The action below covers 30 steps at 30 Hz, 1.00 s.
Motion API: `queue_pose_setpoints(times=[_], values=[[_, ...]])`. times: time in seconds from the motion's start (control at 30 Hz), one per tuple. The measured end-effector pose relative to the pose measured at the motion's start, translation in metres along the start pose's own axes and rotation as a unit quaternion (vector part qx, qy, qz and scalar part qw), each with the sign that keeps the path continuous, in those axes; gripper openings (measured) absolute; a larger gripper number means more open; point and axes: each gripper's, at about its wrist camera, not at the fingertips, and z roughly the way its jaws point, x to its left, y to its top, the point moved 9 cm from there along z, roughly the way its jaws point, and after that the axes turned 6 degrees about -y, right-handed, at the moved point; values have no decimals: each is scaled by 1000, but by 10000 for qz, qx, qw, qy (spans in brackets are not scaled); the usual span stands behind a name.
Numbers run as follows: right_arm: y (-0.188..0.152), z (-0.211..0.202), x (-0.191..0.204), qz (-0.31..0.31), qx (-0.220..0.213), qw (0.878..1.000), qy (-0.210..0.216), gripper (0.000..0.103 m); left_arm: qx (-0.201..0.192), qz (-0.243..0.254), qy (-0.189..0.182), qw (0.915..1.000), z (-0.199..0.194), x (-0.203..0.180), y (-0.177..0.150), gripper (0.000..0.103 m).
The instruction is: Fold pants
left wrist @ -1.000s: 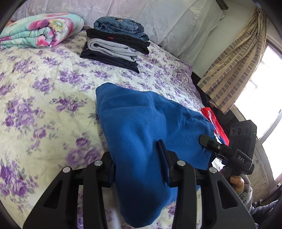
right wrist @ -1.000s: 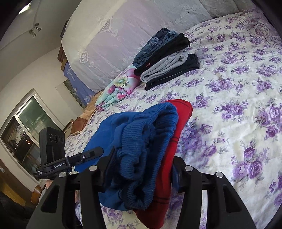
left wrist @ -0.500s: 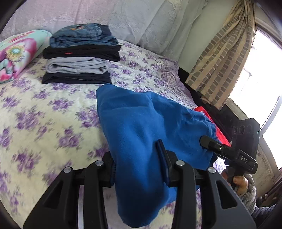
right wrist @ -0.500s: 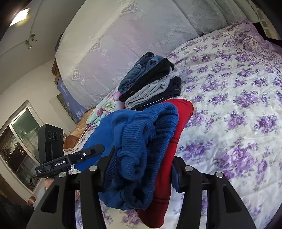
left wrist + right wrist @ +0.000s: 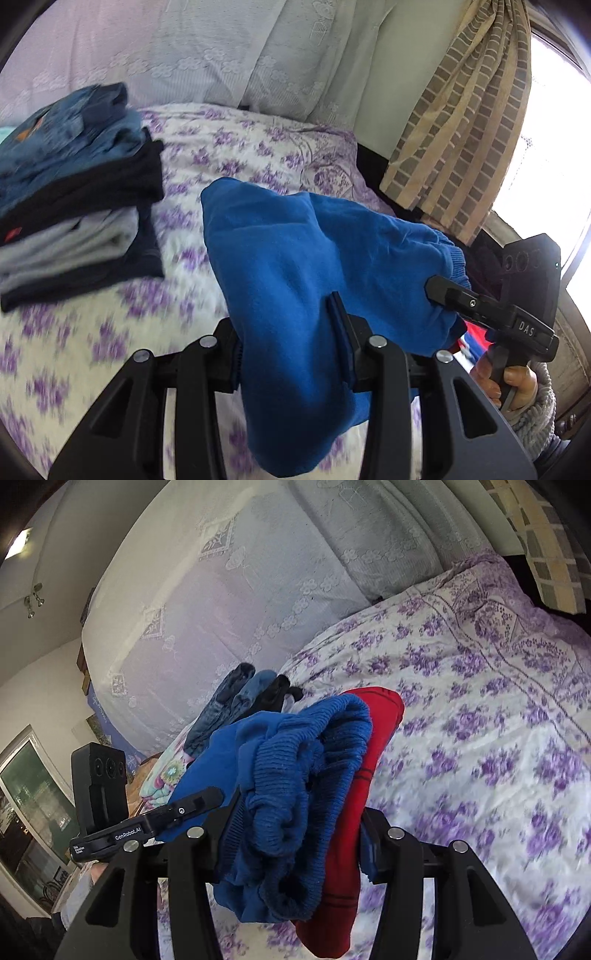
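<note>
A: Where are the pants?

B: The blue pants [image 5: 295,258] fill the centre of the left wrist view, carried off the bed [image 5: 240,155]. The left gripper [image 5: 291,354] is clamped on one folded end; in the right wrist view the right gripper [image 5: 295,842] is clenched on the ribbed waistband, bunched with a red layer [image 5: 354,812] at lower centre.

A: What surrounds them?

B: A stack of folded clothes [image 5: 74,206] at the left edge of the left wrist view, and a curtain [image 5: 461,122] at upper right.

A: What could go wrong?

B: I'd judge the thick bundle could slip from the right jaws, since the knit is bulky and uneven. A careless set-down might undo the fold or topple that stack.
</note>
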Motion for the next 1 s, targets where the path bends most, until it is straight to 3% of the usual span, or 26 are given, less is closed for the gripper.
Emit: queue_pose_setpoints(times=[0.23,0.47,0.7,0.87,0.97,1.0], values=[[70,56,-45,-34,-161,9998,-94,52,-203,-12,107,9997,67,21,67,38],[101,135,-88,113,-31,9999,-72,52,-244,-153,526,9982,127,65,95,38],[104,191,-116,215,254,9994,-138,52,-210,-391,719,9964,166,101,86,38],[80,224,-140,303,625,9966,-454,52,166,-689,802,9943,195,127,62,38],[72,231,-150,433,700,9952,-534,55,164,-710,876,9935,197,131,57,45],[71,231,-152,434,718,9948,-571,57,160,-670,990,9927,197,133,56,56]])
